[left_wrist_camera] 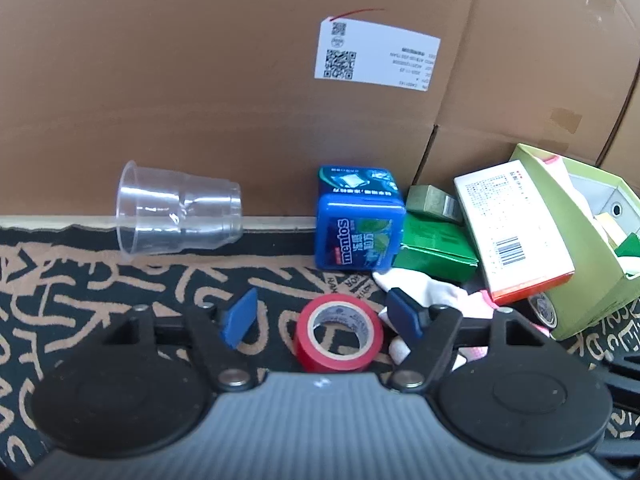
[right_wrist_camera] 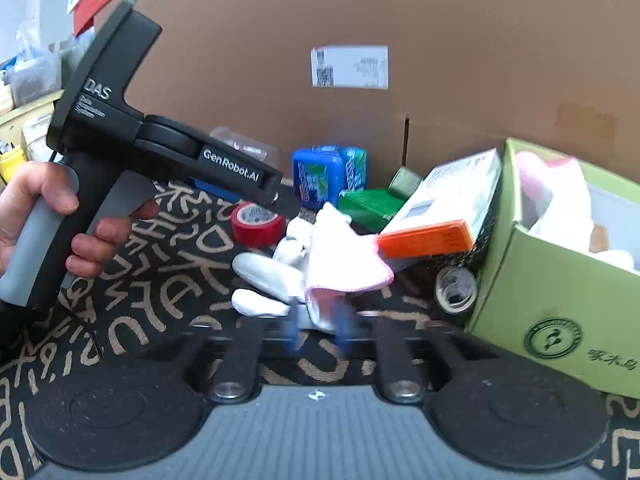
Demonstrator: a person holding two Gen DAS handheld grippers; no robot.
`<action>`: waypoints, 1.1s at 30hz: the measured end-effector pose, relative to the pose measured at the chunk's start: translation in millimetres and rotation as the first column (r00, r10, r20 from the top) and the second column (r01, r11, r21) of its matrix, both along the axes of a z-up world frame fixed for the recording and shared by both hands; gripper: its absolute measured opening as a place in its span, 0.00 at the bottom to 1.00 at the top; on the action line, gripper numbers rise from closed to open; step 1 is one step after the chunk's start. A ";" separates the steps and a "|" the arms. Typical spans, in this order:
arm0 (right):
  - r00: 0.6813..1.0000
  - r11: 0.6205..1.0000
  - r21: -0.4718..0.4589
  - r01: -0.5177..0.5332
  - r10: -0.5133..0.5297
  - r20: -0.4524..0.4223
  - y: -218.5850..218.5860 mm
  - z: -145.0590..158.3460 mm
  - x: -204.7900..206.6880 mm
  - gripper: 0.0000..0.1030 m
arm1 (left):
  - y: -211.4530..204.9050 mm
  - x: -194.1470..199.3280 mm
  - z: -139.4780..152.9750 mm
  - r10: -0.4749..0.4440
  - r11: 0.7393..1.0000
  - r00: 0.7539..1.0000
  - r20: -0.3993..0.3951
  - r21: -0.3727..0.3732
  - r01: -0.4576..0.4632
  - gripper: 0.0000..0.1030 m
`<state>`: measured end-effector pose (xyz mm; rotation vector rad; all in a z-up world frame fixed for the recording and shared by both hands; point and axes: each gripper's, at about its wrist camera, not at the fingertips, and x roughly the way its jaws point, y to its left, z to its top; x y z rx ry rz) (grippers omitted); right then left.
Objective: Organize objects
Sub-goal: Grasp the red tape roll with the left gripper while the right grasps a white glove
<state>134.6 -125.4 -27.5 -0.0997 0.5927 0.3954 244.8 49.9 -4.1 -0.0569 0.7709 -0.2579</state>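
Observation:
My left gripper point(left_wrist_camera: 322, 316) is open, its blue pads either side of a red tape roll point(left_wrist_camera: 338, 334) lying flat on the patterned mat; the roll also shows in the right wrist view point(right_wrist_camera: 257, 224). My right gripper point(right_wrist_camera: 316, 328) is blurred, its blue pads close together around the lower edge of a pink cloth point(right_wrist_camera: 340, 256) that lies on a white glove point(right_wrist_camera: 268, 276). A blue Mentos box point(left_wrist_camera: 358, 220) stands by the cardboard wall. A clear plastic cup point(left_wrist_camera: 176, 210) lies on its side. The green open box point(right_wrist_camera: 556, 280) holds pink and white items.
A white-and-orange carton point(right_wrist_camera: 444, 208) leans on green packets point(left_wrist_camera: 436, 244) beside the green box. A clear tape roll point(right_wrist_camera: 456, 290) lies at the box's foot. A tall cardboard wall point(left_wrist_camera: 200, 80) closes the back. The left handheld tool point(right_wrist_camera: 120, 136) occupies the left side.

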 end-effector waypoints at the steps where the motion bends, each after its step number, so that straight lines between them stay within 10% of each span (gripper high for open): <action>1: 1.000 1.000 0.002 0.010 -0.010 -0.008 2.1 -1.0 2.2 0.72 | 0.7 0.8 -0.7 0.002 1.000 1.000 -0.005 -0.002 -0.002 0.76; 8: 1.000 1.000 -0.024 -0.012 0.011 -0.020 29.1 -5.9 31.5 0.80 | 6.1 5.2 -8.2 0.021 1.000 1.000 -0.021 -0.002 -0.021 0.86; 10: 1.000 1.000 0.001 -0.014 0.014 -0.010 31.7 -3.8 36.0 0.49 | 9.4 5.8 -8.1 0.023 1.000 1.000 -0.019 -0.005 -0.024 0.86; 11: 1.000 1.000 0.012 -0.021 0.021 -0.011 31.0 -2.4 35.3 0.15 | 11.5 6.2 -8.1 0.026 1.000 0.999 -0.020 -0.011 -0.027 0.87; 22: 0.996 0.999 0.035 0.009 -0.012 0.094 0.6 18.9 -11.6 0.15 | 11.8 4.8 -6.2 0.029 1.000 0.999 -0.013 0.001 -0.029 0.85; 29: 0.988 0.995 0.093 0.048 -0.061 0.143 -16.7 32.1 -16.5 0.15 | -18.5 -8.8 -6.7 -0.055 0.992 0.998 0.037 0.112 0.051 0.45; 33: 0.982 0.995 0.093 0.048 -0.064 0.175 -17.7 36.4 -20.0 0.15 | -27.3 -15.9 -4.0 -0.043 0.991 0.998 0.051 0.132 0.036 0.45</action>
